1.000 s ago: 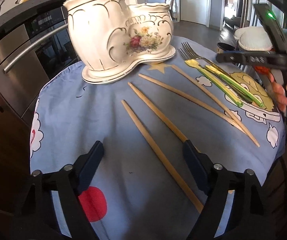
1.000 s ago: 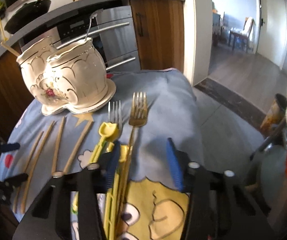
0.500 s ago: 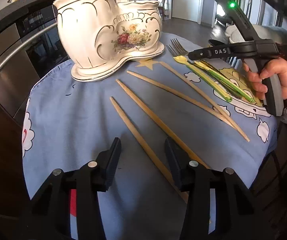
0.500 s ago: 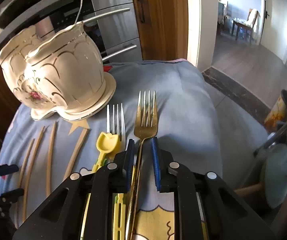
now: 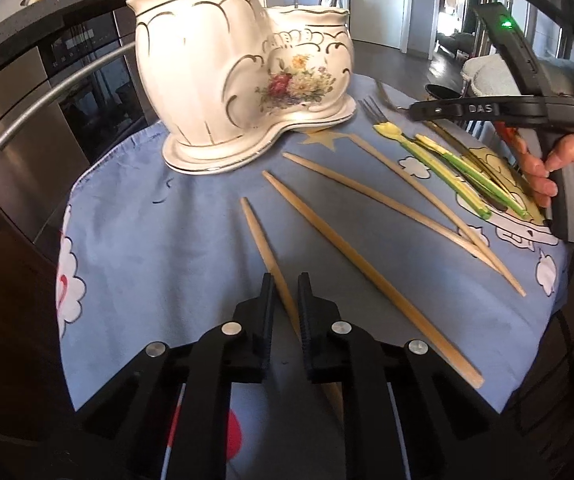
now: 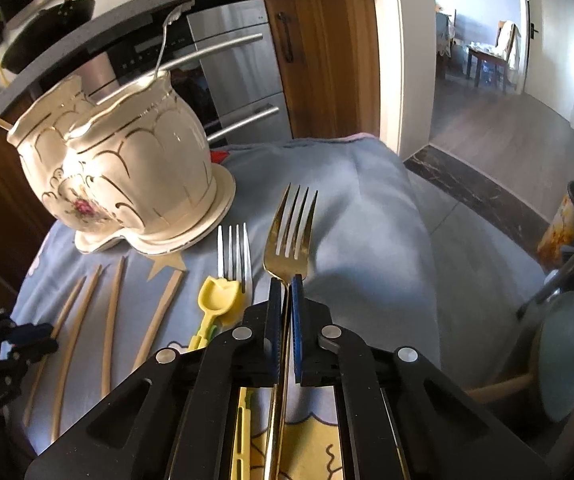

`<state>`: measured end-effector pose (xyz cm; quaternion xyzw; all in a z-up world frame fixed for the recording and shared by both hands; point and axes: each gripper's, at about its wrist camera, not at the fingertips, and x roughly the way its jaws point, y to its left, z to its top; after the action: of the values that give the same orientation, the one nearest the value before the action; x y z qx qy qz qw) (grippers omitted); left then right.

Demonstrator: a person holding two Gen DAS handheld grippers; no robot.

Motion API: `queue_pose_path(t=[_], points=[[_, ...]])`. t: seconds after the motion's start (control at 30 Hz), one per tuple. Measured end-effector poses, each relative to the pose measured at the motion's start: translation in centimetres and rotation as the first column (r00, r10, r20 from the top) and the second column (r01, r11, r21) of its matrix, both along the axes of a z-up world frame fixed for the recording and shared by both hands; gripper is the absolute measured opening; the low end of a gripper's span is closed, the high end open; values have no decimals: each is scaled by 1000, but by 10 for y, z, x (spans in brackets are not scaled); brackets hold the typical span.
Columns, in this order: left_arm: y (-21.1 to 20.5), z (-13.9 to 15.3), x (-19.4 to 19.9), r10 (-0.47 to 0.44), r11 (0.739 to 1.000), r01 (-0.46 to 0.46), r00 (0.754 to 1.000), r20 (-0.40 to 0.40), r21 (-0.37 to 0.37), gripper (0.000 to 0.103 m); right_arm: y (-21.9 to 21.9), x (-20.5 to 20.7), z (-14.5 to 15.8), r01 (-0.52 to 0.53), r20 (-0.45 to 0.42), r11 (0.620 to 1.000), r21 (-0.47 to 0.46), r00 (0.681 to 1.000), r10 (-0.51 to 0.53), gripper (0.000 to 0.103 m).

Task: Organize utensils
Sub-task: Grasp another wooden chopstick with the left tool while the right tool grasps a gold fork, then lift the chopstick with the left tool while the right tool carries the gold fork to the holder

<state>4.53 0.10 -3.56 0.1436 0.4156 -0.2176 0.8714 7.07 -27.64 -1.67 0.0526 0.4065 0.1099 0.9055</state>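
Note:
A white double ceramic utensil holder (image 5: pixel 223 80) with gold trim stands at the back of the blue cloth; it also shows in the right wrist view (image 6: pixel 127 168), with a spoon and a stick in it. Several wooden chopsticks (image 5: pixel 367 276) lie on the cloth. My left gripper (image 5: pixel 286 296) is shut on the leftmost chopstick (image 5: pixel 263 248). My right gripper (image 6: pixel 286 292) is shut on the neck of a gold fork (image 6: pixel 291 232), lifted slightly. A silver fork (image 6: pixel 234 252) and yellow-green plastic utensils (image 6: pixel 219 304) lie beside it.
The small table with the blue cartoon cloth (image 5: pixel 147 232) stands before a steel oven (image 5: pixel 47 100). The cloth drops off at the right edge (image 6: pixel 407 240) to the floor. A round stool (image 6: pixel 563 340) and a can (image 6: pixel 567 224) are at the right.
Both grippers have closed: the left one around the leftmost chopstick, the right one around the gold fork's neck. Both moved forward, and the fork's head has risen a little.

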Motion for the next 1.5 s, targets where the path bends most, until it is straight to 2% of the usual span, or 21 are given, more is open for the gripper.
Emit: queue_pose_path(t=[0.1, 0.37, 0.57, 0.7, 0.8, 0.87, 1.0, 1.37, 1.5], points=[[3, 2, 1, 4, 1000, -4, 1000, 13, 11, 7, -4, -7, 5, 2, 34, 1000, 13, 999, -2, 5], [8, 8, -3, 1, 1000, -2, 999, 40, 9, 6, -9, -30, 29, -2, 142, 999, 32, 990, -2, 5], [11, 18, -8, 3, 1000, -1, 997, 72, -17, 6, -8, -57, 54, -31, 273, 998, 51, 962, 16, 5], [10, 16, -9, -5, 1000, 6, 998, 65, -22, 6, -3, -70, 64, -50, 311, 998, 35, 950, 37, 5], [8, 12, -11, -14, 1000, 15, 998, 54, -18, 6, 1, -64, 57, -41, 249, 999, -6, 968, 41, 5], [7, 11, -12, -19, 1000, 20, 999, 50, -19, 6, 2, -54, 43, -34, 174, 999, -28, 984, 38, 5], [6, 11, -14, -31, 999, 32, 998, 50, -19, 6, -2, -38, 19, -21, 81, 999, -24, 996, 23, 5], [6, 8, -14, -38, 999, 39, 999, 38, -16, 6, 3, -31, -7, -42, -38, 996, -81, 999, 39, 5], [6, 8, -15, -43, 999, 44, 998, 38, -18, 6, 2, -37, -5, -54, -56, 993, -109, 997, 48, 11]])
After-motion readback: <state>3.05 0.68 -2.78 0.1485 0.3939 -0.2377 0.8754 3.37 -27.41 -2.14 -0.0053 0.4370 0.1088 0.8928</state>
